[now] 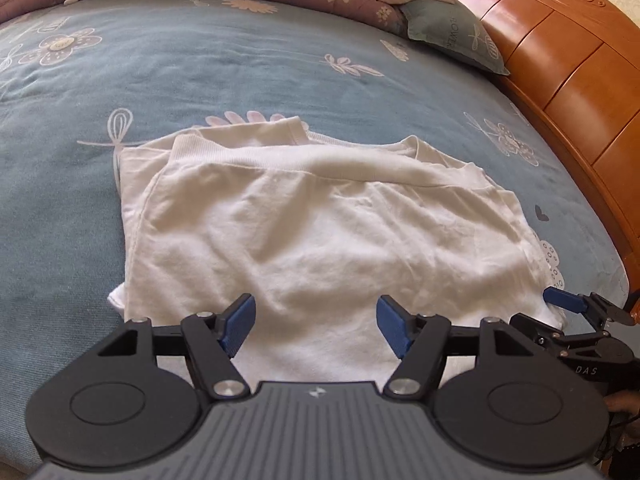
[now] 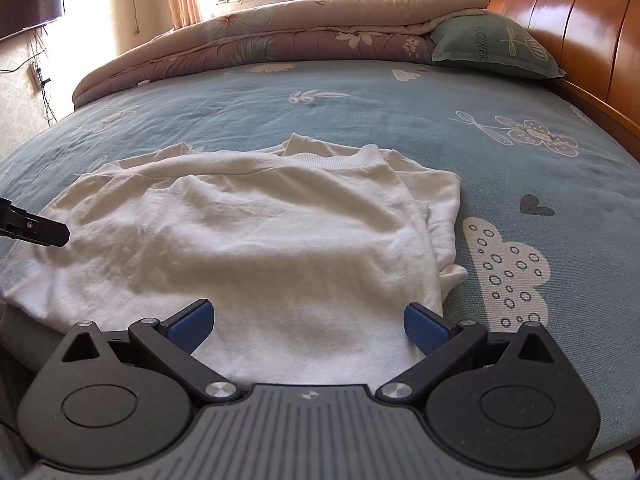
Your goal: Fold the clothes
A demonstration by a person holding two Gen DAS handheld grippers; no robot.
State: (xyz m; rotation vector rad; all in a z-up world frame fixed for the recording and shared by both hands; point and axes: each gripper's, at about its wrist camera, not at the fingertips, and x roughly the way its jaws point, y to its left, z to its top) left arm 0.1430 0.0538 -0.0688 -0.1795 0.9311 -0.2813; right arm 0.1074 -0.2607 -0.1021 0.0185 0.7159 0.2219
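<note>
A white garment (image 1: 320, 232) lies folded on the blue flowered bed sheet (image 1: 200, 72), its ribbed hem edge turned toward the far side. My left gripper (image 1: 316, 326) hovers open over the garment's near edge, blue pads apart with only cloth beneath. In the right wrist view the same white garment (image 2: 256, 236) spreads across the sheet (image 2: 520, 168), and my right gripper (image 2: 308, 324) stands open above its near right part, gripping nothing. The right gripper's fingertip (image 1: 564, 300) shows at the garment's right corner in the left wrist view; a dark left fingertip (image 2: 48, 232) enters at the left edge.
A rolled floral quilt (image 2: 280, 40) lies along the bed's far side with a grey-green pillow (image 2: 496, 48) beside it. The wooden headboard (image 1: 560, 80) runs along the right. A window and curtains stand behind the bed, and cables hang on the left wall.
</note>
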